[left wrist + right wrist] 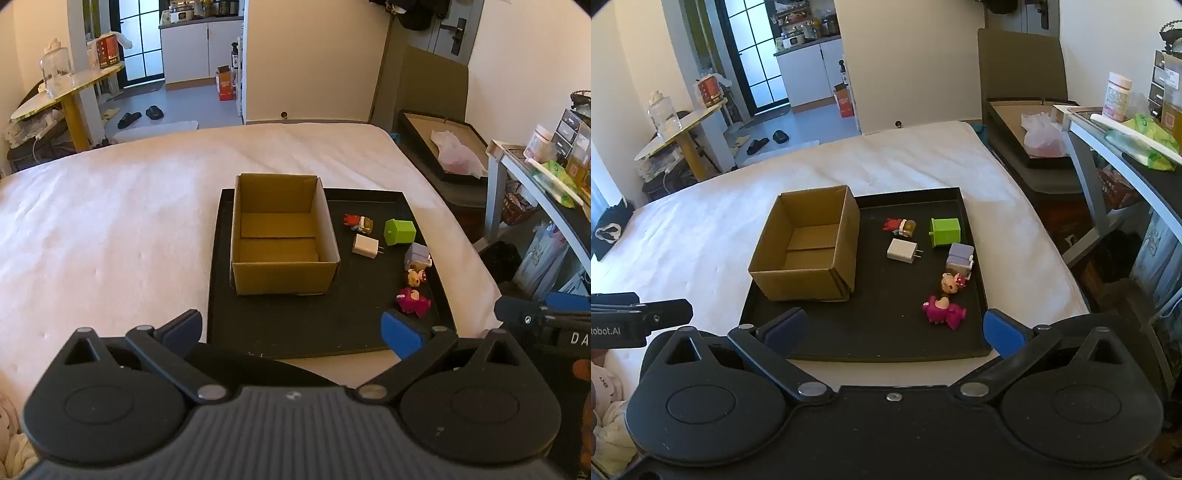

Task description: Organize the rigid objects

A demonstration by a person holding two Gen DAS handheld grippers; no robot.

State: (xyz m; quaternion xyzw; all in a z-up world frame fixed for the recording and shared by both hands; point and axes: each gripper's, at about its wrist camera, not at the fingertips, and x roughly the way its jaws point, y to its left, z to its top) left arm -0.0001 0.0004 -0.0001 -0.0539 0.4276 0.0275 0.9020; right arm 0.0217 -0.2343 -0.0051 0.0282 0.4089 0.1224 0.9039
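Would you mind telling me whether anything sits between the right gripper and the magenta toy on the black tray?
Nothing visible does. The right gripper is open at the tray's near edge, and only bare tray floor lies between it and the magenta toy. The cardboard box stands off to the left, clear of that path.

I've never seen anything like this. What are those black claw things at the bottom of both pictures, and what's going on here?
Each picture comes from a camera mounted on a hand-held gripper, looking along its two fingers. The left gripper and the right gripper are both open and hold nothing. Ahead, a black tray lies on a bed. On it stand an empty cardboard box, and beside it small items: a white charger, a green cube, a pink toy and other small toys.
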